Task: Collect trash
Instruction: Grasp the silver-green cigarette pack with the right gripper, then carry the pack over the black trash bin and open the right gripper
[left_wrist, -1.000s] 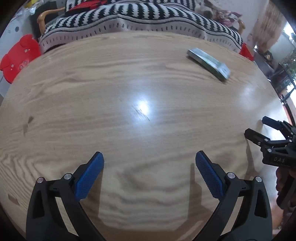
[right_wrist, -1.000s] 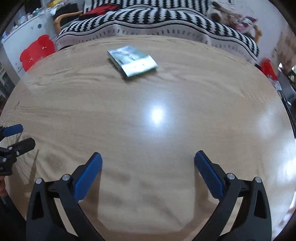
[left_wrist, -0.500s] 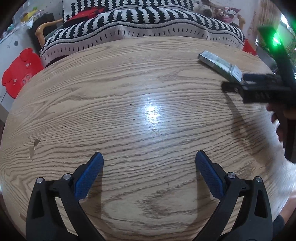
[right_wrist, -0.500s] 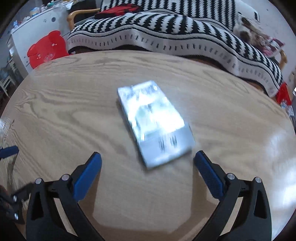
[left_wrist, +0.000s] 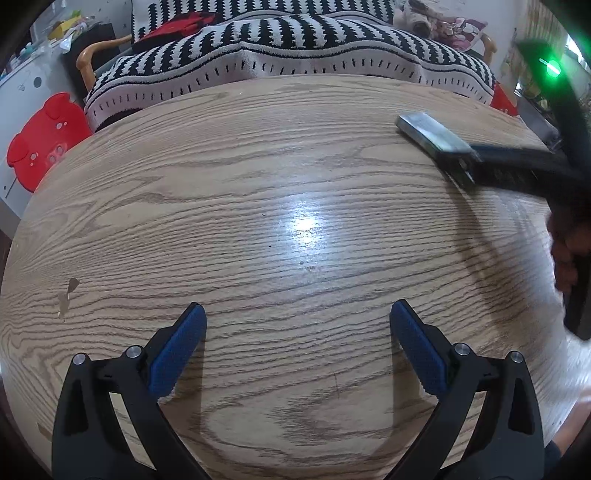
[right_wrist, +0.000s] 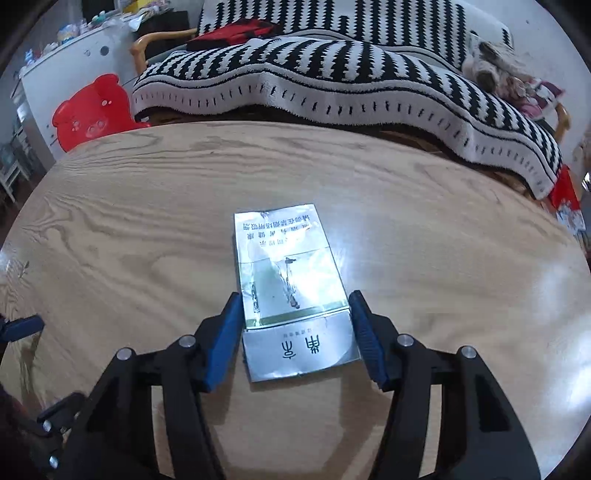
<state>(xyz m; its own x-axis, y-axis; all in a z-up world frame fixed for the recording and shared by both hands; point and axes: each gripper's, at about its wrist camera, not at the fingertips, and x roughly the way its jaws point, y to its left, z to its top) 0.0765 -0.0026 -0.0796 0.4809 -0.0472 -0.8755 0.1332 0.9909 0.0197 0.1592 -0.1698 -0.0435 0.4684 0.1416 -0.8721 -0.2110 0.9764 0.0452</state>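
Observation:
A silver and green cigarette pack (right_wrist: 291, 284) lies flat on the round wooden table (right_wrist: 110, 236). My right gripper (right_wrist: 293, 332) has its blue pads on both long sides of the pack's near end, touching or nearly touching it. The pack also shows in the left wrist view (left_wrist: 432, 134) at the far right of the table, with the right gripper (left_wrist: 476, 166) blurred on it. My left gripper (left_wrist: 297, 347) is open and empty, low over the near part of the table.
A black and white striped blanket (right_wrist: 332, 74) covers a sofa behind the table. A red bear-shaped stool (right_wrist: 88, 110) stands at the far left. A white cabinet (right_wrist: 62, 66) is behind it. The left gripper's tips show at the right view's left edge (right_wrist: 22, 328).
My right gripper moved forward over the table to the pack and narrowed its jaws around the near end. My left gripper stayed open with only a slight shift of view.

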